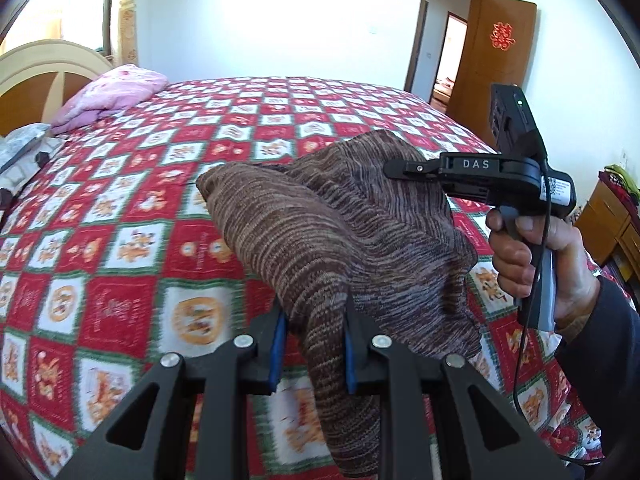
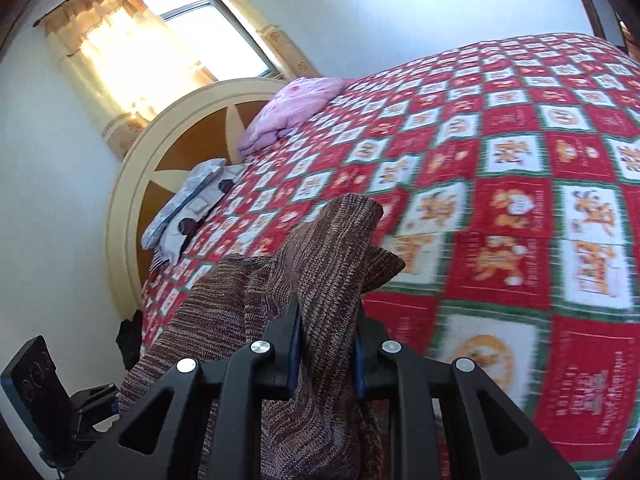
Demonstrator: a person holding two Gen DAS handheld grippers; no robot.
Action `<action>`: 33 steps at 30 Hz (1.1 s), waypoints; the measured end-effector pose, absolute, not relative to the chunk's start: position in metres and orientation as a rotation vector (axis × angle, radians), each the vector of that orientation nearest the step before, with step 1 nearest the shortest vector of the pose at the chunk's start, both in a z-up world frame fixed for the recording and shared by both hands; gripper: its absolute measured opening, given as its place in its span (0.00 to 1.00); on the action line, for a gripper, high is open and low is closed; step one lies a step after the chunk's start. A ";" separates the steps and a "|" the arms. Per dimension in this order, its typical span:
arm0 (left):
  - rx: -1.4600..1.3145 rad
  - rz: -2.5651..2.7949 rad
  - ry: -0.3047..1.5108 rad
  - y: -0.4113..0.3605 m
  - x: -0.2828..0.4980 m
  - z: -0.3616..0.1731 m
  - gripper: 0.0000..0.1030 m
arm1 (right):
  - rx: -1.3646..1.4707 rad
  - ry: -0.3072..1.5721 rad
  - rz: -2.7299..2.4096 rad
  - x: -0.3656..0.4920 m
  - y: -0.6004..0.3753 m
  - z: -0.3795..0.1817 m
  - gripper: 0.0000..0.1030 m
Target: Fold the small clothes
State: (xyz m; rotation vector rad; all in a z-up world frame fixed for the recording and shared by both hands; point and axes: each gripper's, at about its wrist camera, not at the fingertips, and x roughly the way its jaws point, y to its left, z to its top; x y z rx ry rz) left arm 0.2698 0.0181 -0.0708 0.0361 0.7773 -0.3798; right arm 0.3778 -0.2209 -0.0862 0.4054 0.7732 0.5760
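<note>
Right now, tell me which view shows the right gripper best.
The left wrist view: it shows the right gripper from the side, shut on the brown knit garment, with the hand on its handle. The right wrist view shows only its own fingers from behind, clamping the knit.

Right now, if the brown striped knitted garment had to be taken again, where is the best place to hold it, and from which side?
Probably the folded upper edge of the brown striped knitted garment, taken from above: it hangs bunched over the red checked quilt, and the left gripper and right gripper both clamp it there.
</note>
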 end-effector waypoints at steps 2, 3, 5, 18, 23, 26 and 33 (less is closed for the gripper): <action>0.037 -0.358 0.771 0.029 0.266 -0.069 0.23 | 0.401 0.775 0.598 0.378 -0.207 -0.084 0.20; 0.038 -0.348 0.769 0.034 0.264 -0.069 0.23 | 0.398 0.777 0.609 0.378 -0.199 -0.084 0.20; 0.036 -0.324 0.767 0.045 0.260 -0.069 0.23 | 0.393 0.780 0.633 0.379 -0.184 -0.083 0.20; 0.034 -0.174 0.739 0.103 0.231 -0.073 0.23 | 0.333 0.831 0.763 0.389 -0.087 -0.085 0.20; 0.030 -0.123 0.750 0.121 0.228 -0.083 0.23 | 0.289 0.865 0.801 0.395 -0.050 -0.090 0.20; 0.032 -0.088 0.760 0.131 0.223 -0.092 0.23 | 0.257 0.895 0.820 0.398 -0.028 -0.096 0.20; 0.032 -0.054 0.822 0.148 0.211 -0.119 0.23 | 0.193 0.939 0.809 0.398 0.008 -0.124 0.20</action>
